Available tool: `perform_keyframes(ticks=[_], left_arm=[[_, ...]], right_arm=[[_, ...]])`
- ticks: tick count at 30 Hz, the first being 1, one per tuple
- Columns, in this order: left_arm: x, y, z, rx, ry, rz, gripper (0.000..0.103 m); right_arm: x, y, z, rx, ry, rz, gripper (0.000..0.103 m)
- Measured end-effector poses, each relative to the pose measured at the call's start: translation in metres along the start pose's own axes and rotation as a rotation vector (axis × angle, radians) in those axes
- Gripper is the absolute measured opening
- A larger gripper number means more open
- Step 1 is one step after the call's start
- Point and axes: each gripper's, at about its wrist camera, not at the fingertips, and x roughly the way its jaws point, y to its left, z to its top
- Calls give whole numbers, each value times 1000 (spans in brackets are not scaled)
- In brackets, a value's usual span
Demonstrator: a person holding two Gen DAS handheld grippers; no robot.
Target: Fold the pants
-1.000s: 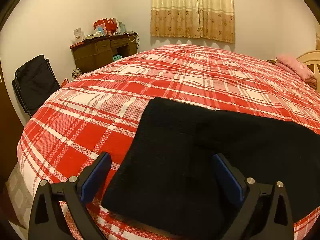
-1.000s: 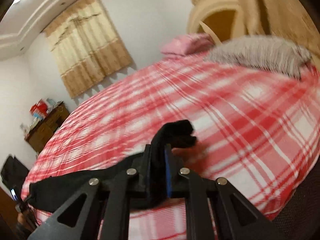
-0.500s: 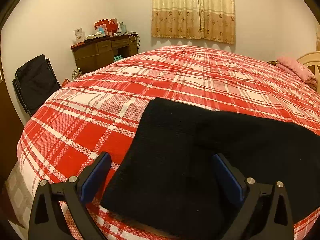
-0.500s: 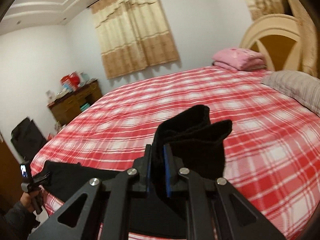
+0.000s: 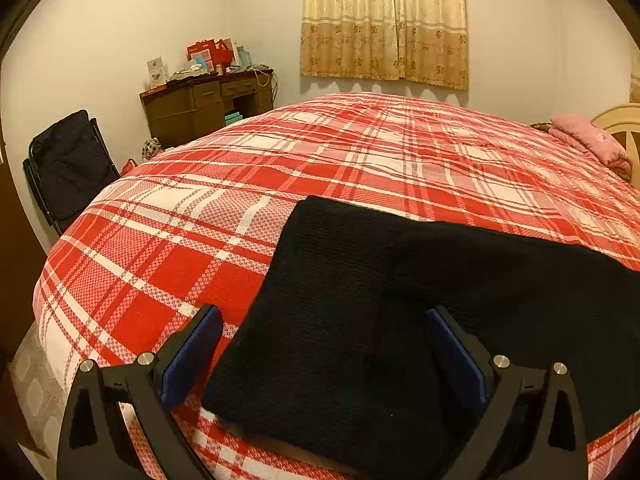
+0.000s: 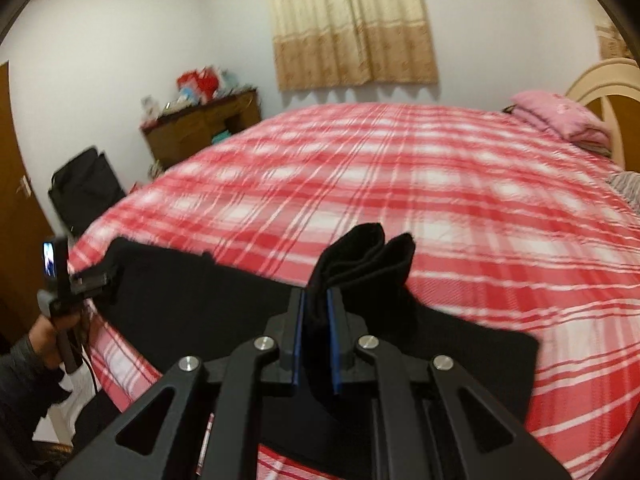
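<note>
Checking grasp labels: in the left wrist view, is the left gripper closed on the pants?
No. The left gripper stands wide open, its blue pads apart on either side of the black pants, not pressing them.

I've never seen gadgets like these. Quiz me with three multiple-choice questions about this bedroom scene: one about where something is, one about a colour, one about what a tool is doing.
1. Where does the folded pink blanket lie?
A. on the wooden desk
B. at the far end of the bed by the headboard
C. on the floor

2. What colour are the pants?
A. black
B. grey
C. blue

3. How do the right gripper's jaws stand?
A. wide open, nothing in them
B. shut on a bunch of the pants
C. shut on the curtain

Answers:
1 B: the pink blanket sits on the bed beside the headboard.
2 A: the pants are black against the red plaid.
3 B: the right gripper pinches black cloth between its blue pads.
</note>
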Motion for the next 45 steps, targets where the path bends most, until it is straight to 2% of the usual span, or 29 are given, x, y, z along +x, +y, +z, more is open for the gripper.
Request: perform_keyframes(ticks=[3,6,9,11,12,13,14,16,19,22,24,26,29,32,33,34,35,36,37,40,45], left_arm=[[-16,2,7,-41,-38,-28,102],[-39,-12,18,-4,-105,-34,102],[-58,-40,28,23,-122,-157,102],[-62,-72,29,55,-82,-298,102],[-62,-86,28,72,-60,-353,102],[-61,-105,26,91,-31,-416,102],[-60,-120,25,104,-6,-470,102],[-51,-155,22,119,65,-587,102],[-33,-202,19,120,178,-733,102],[-22,-250,17,102,264,-798,101],[-16,-271,18,90,293,-809,97],[-11,-290,18,89,323,-830,82],[-7,-304,15,92,340,-796,79],[-16,-304,15,101,331,-788,77],[-18,-305,14,111,332,-782,69],[-18,-310,12,135,342,-768,37],[-18,-312,11,161,353,-741,25],[-18,-312,10,155,350,-737,24],[-19,-311,11,142,354,-742,16],[-32,-294,20,74,322,-786,10],[-48,-268,28,15,272,-805,10]], right_arm=[[16,12,-7,-19,34,25,14],[32,23,-15,-64,81,36,14],[59,26,-30,-93,186,29,15],[67,22,-38,-97,234,58,18],[62,22,-38,-101,229,68,28],[56,20,-37,-92,228,85,54],[48,18,-36,-79,226,114,62],[24,10,-34,-78,189,121,66],[-5,-10,-35,-65,142,66,66],[-25,-45,-44,34,76,39,66],[-39,-76,-51,148,14,12,66],[-46,-103,-53,246,-19,-8,66],[-57,-128,-52,327,-95,-69,68],[-59,-148,-57,456,-133,-49,69],[-58,-149,-58,478,-138,-50,69],[-56,-148,-57,479,-138,-53,69],[-57,-146,-57,471,-137,-57,69],[-56,-143,-56,462,-137,-62,69],[-56,-140,-56,456,-140,-61,69],[-59,-134,-56,429,-152,-65,69],[-66,-133,-61,387,-188,-76,69]])
